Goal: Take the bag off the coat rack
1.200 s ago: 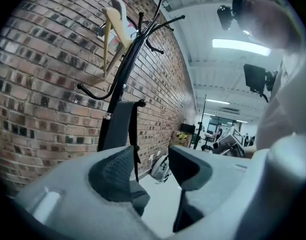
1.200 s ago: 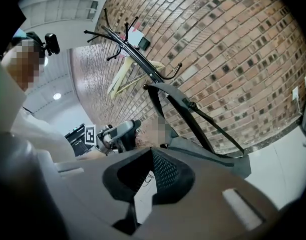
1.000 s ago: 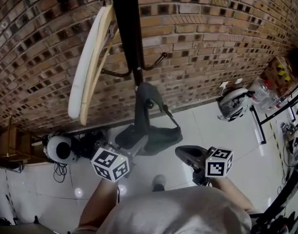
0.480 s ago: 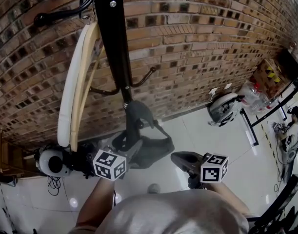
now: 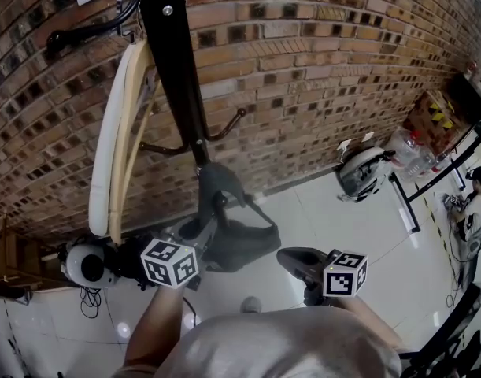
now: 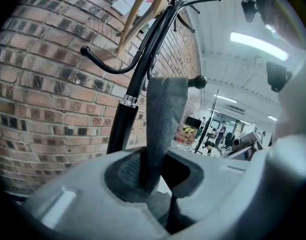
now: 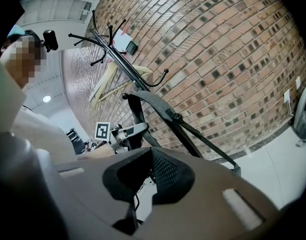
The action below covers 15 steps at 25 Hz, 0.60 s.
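— Grey strap is being pinched by the left gripper, right? How's that arm posed?

— Yep. The left forearm is stretched forward and up from the torso. The marker cube is turned toward the head camera and the jaws are aimed at the black coat rack. The jaws are closing, with the strap run between them and pressed against the pad, as shown in the left gripper view. Higher up, the strap is looped over a ball-tipped hook.

— And the bag itself?

— The dark bag is hung from that low hook. Its body is sagged just beside the pole and seen against the pale tiled floor. It's not lifted off yet.

— Right side?

— The right gripper is held low and close to the torso, well apart from the bag. Its jaws are drawn together with nothing between them, and it's pointed toward the rack.

— Room for moving?

— The brick wall is right behind the rack, so that side is closed off. A white-and-wood hanger is hung left of the pole, near the left gripper. A round white device is parked on the floor at the left, and a white appliance is set at the wall foot on the right. Open tile is seen between bag and person, and off to the right.
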Motion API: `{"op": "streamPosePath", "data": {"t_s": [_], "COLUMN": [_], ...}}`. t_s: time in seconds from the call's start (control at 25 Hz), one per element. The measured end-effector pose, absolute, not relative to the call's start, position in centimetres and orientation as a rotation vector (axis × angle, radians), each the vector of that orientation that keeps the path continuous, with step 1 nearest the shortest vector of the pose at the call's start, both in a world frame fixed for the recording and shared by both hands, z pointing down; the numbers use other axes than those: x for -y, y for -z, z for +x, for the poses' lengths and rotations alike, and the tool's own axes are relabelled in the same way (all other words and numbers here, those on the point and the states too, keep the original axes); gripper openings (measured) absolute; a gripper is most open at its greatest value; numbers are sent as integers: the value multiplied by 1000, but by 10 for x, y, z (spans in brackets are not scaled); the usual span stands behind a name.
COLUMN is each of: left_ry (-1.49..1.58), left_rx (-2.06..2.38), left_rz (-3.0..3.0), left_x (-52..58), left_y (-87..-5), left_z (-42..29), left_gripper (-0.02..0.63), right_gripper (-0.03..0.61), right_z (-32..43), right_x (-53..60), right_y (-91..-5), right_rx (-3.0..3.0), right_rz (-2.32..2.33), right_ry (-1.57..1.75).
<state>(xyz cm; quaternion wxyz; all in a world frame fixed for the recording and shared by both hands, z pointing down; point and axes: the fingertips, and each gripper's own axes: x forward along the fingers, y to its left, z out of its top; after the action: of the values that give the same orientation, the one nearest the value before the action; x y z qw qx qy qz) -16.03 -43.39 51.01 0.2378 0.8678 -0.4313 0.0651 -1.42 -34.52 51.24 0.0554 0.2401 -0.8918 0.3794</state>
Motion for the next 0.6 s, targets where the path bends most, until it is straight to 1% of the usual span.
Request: {"op": "streamPosePath", "data": {"t_s": [0.2, 0.36, 0.6], "left_ry": [-119, -52, -29], "left_rx": [1171, 1186, 1219], "left_rz": [2364, 2422, 2500], "left_x": [430, 423, 372], "left_y": [-493, -454, -422], "left_z": [-158, -154, -150], "left_gripper": [52, 52, 52], "right_gripper": [-2, -2, -2], "right_z": [-9, -4, -9], "right_x": [339, 333, 289], "right_y": [-505, -502, -499], "right_rx": [2720, 2732, 2761], "right_rz": [742, 758, 693], "right_ry": [-1122, -1115, -1083]}}
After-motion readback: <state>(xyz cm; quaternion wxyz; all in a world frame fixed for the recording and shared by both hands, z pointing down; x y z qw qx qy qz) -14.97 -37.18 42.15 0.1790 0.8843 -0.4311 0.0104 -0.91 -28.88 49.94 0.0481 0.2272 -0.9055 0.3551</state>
